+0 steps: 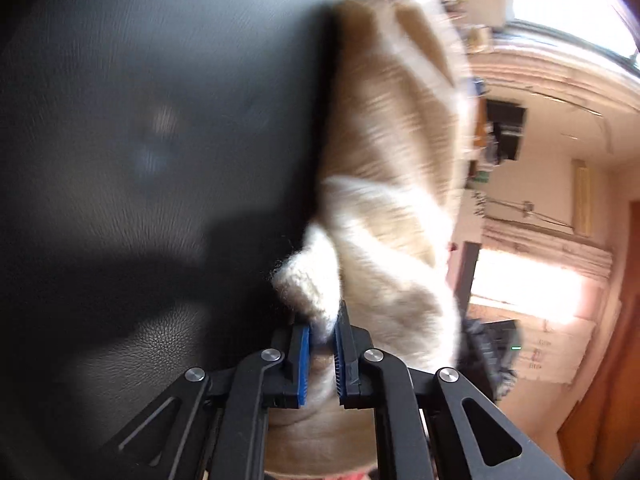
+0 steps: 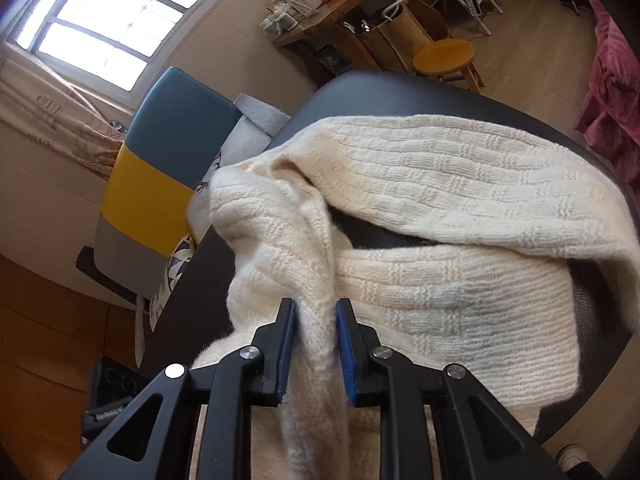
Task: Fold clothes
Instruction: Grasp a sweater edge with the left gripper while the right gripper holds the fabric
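A cream knitted sweater (image 2: 440, 184) lies partly folded on a dark leather tabletop (image 2: 404, 92). My right gripper (image 2: 315, 312) is shut on a bunched fold of the sweater near its left edge and holds it lifted. In the left wrist view the same sweater (image 1: 392, 168) hangs blurred in front of the camera beside the dark tabletop (image 1: 140, 120). My left gripper (image 1: 322, 328) is shut on a fluffy edge of the sweater.
A chair with a blue, yellow and grey back (image 2: 160, 168) stands beyond the table's left side. A round wooden stool (image 2: 443, 56) and a cluttered wooden desk (image 2: 320, 12) stand behind. Pink cloth (image 2: 612, 92) hangs at the right.
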`<state>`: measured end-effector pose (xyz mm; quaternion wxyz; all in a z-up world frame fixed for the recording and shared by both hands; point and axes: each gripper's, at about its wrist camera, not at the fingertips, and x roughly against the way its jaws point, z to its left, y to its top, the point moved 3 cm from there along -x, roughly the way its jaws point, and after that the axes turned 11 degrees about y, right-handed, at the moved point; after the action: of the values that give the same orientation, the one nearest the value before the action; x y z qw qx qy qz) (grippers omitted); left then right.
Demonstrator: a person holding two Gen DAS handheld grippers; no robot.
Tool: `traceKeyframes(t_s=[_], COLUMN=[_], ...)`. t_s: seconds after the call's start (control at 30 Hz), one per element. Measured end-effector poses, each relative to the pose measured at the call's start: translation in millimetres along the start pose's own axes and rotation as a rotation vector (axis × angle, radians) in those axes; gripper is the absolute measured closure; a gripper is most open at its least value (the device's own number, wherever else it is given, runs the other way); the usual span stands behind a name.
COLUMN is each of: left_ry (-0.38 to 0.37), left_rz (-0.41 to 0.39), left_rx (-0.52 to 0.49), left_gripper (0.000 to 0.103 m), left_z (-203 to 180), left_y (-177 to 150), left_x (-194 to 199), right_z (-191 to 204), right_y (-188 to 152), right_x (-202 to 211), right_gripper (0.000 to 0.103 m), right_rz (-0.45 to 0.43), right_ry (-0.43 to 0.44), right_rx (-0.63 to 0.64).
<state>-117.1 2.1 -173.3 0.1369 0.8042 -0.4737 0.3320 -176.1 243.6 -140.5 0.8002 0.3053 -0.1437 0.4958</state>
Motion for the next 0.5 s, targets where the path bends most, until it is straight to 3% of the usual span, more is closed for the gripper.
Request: traceKeyframes(t_s=[0.2,0.3,0.37,0.5], left_ry=[-0.034,-0.038,0.008,0.189], left_rz=[-0.269,-0.400,-0.458,-0.465], left_rx=[-0.127,-0.188,-0.221,-0.247], left_gripper=[0.093,0.093,0.093,0.091], left_z=[-3.5,-2.3,9.1,58.5], left_y=[17.8,25.7,28.9,33.6], left_x=[141.4,210.0,242.5,266.0], right_z=[53.3,73.8,80.8,86.8], right_y=[-26.5,-50.4,-67.3,-98.2], right_x=[-14.7,-37.4,-53.3,-82.7], right_gripper=[0.088,0.088,0.085,0.080], right_rz=[0.020,0.091,0.143,0.231], right_ry=[0.115,0.096,0.086,0.070], right_rx=[0.075,0.134,0.152,0.155])
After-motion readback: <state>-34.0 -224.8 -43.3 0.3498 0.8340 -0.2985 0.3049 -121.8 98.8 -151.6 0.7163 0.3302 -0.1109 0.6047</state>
